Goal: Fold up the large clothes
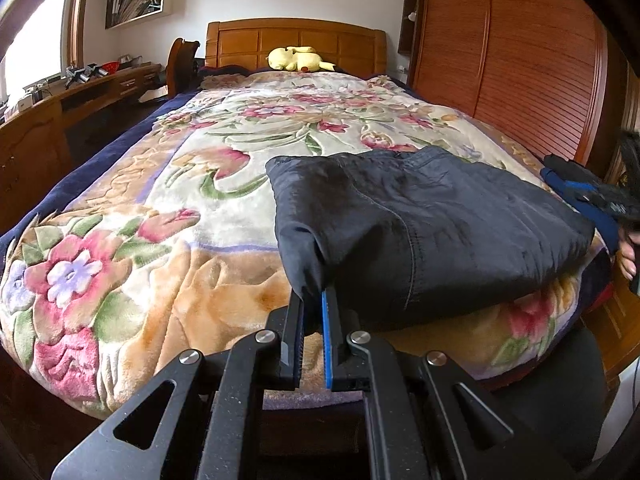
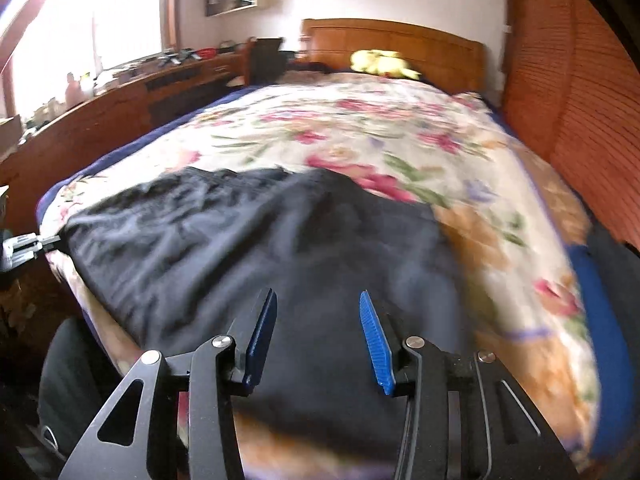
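Meanwhile left gripper pinches the dark garment's corner; right gripper hovers parted, empty.

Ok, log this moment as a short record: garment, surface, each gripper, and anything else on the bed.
garment: dark garment, folded, lying at the near end of the bed
surface: floral blanket covering the bed
left gripper: fingers shut on a near corner of the garment
right gripper: fingers apart, nothing between them, poised over the garment's near edge
right wrist view: blurred
also on bed: yellow plush toy by the wooden headboard
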### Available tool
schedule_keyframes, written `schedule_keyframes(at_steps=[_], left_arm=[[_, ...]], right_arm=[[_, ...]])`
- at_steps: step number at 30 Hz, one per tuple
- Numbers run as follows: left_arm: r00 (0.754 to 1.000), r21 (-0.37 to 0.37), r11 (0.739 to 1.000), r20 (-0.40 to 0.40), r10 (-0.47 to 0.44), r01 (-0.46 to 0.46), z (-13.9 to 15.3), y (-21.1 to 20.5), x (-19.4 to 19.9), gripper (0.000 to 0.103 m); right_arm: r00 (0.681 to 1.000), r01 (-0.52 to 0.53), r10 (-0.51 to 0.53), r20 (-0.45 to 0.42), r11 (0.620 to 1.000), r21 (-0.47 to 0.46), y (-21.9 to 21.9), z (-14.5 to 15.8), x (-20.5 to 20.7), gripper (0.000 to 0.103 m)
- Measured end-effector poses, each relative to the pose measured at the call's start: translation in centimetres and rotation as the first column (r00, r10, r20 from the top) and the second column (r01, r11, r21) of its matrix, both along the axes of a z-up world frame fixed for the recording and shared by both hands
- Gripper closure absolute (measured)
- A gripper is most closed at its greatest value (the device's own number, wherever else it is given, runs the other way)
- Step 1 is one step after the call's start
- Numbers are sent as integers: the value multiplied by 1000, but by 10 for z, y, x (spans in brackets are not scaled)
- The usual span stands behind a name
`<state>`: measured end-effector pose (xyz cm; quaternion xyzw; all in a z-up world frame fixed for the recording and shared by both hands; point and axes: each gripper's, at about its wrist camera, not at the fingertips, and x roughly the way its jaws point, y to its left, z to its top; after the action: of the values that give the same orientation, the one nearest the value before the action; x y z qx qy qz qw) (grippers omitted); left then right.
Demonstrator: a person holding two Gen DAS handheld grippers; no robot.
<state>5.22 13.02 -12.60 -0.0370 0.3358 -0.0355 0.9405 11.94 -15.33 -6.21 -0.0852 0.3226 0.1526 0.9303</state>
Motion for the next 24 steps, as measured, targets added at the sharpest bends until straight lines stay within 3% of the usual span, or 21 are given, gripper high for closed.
schedule_keyframes(at_steps=[4,10,12,14,17,21,24], left_arm=[[1000,20,1000,16,13,-13,-4,-5,-4,95],[999,16,1000,35,17,-18,0,-7,-4,95],[999,15,1000,37,15,-16,0,-6,-2,95],[999,14,1000,36,14,-15,0,-6,0,95],[999,19,1000,32,11,-12,0,-6,5,95],[999,30,999,29,12,-13,0,-8,10,95],[1000,32,999,24,14,-15,1,-8,11,95]], right_arm=[[995,-76,79,-61,996,52,41,-15,58,58],[981,-45,45,-188,999,4,74,-41,135,58],[972,-35,22,-236,998,-52,85,-51,149,66],[958,-45,21,-287,996,-78,93,-64,168,95],[950,-44,11,-312,994,-97,99,-71,188,102],[949,-4,-20,-314,997,-75,94,-76,205,103],[957,7,-27,-288,998,-68,91,-70,195,103]])
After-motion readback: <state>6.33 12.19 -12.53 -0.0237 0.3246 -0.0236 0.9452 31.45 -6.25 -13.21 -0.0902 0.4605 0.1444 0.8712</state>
